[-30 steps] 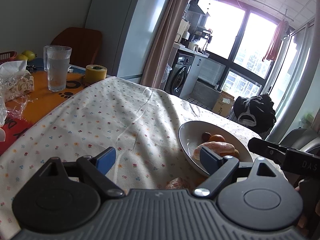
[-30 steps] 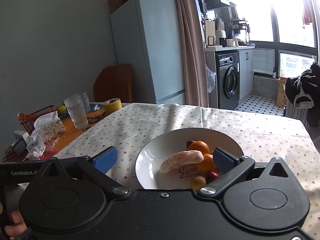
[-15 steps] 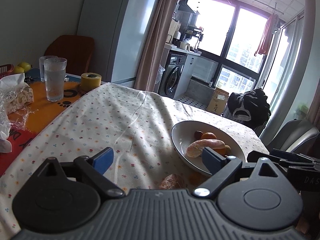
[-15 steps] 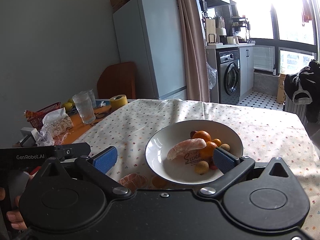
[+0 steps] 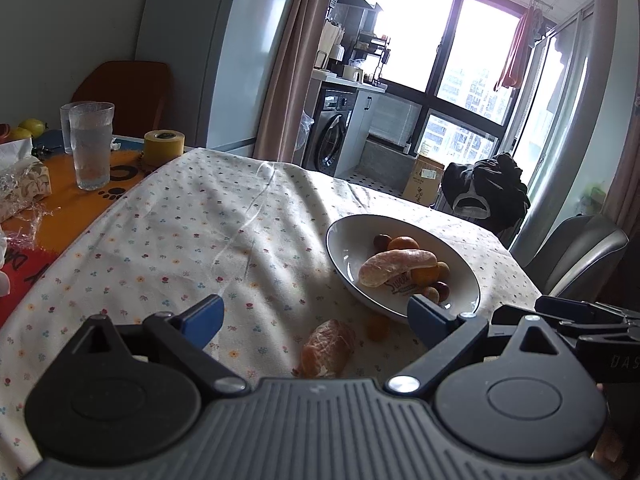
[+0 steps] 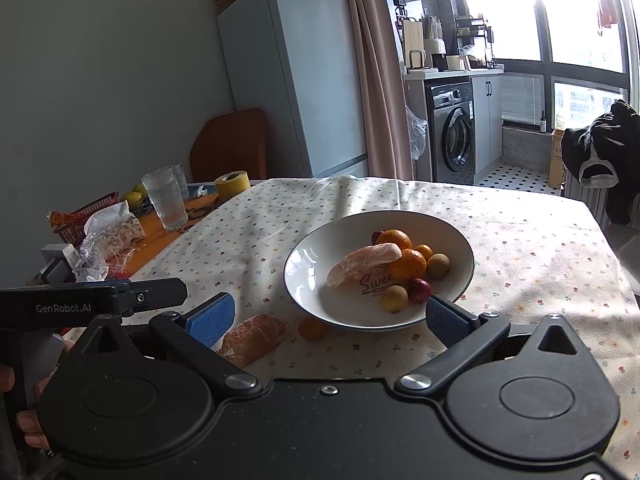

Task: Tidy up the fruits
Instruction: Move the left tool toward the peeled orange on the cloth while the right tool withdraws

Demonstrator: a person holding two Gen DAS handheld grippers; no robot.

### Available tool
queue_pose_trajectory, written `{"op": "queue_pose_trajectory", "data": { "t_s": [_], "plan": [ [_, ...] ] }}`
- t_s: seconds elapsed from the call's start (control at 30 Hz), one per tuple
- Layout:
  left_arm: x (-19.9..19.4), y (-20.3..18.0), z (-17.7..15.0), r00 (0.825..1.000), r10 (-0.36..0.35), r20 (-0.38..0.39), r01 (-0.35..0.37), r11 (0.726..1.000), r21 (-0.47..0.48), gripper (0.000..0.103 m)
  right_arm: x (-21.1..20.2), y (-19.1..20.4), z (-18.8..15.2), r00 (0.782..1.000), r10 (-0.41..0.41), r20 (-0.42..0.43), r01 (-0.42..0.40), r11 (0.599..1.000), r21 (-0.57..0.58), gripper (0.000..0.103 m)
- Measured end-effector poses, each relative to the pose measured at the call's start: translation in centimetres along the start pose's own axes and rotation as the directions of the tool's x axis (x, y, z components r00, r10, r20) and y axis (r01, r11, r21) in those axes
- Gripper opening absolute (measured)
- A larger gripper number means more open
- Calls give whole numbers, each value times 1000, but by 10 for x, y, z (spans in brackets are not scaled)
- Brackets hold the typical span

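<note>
A white bowl [image 6: 304, 280] [image 5: 342, 256] on the flowered tablecloth holds a peeled pomelo wedge [image 6: 362, 264] [image 5: 394, 266], oranges [image 6: 406, 264], small yellow fruits and a dark red one [image 6: 419, 290]. A second peeled wedge [image 6: 256, 338] [image 5: 330, 348] and a small orange fruit [image 6: 313, 327] [image 5: 378, 327] lie on the cloth in front of the bowl. My left gripper [image 5: 316, 318] is open, with the loose wedge just ahead between its fingers. My right gripper [image 6: 331, 316] is open over the bowl's near rim. Both hold nothing.
At the table's far left stand two water glasses [image 5: 90, 146], a yellow tape roll [image 5: 164, 148], a tissue pack [image 6: 118, 228] and a red basket with yellow fruit [image 6: 134, 198]. A fridge [image 6: 296, 76], a chair with dark clothes [image 5: 484, 190] and a grey seat [image 5: 580, 256] surround the table.
Both grippers have pulled back from the bowl. The loose wedge and small orange fruit on the cloth have come into plain view. Both stay open.
</note>
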State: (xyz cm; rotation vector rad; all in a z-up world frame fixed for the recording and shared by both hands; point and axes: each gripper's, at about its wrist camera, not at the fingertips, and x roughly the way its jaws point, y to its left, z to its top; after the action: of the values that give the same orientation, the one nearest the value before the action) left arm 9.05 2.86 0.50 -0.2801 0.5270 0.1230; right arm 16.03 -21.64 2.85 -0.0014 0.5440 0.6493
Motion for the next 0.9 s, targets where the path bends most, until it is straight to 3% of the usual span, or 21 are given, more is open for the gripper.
{"op": "queue_pose_trajectory", "data": {
  "t_s": [0.9],
  "plan": [
    [51,-1,-24,995,-43,-95,42,999,-19,95,31,-21,-35,997,21,-79,-14,996,85,103]
  ]
}}
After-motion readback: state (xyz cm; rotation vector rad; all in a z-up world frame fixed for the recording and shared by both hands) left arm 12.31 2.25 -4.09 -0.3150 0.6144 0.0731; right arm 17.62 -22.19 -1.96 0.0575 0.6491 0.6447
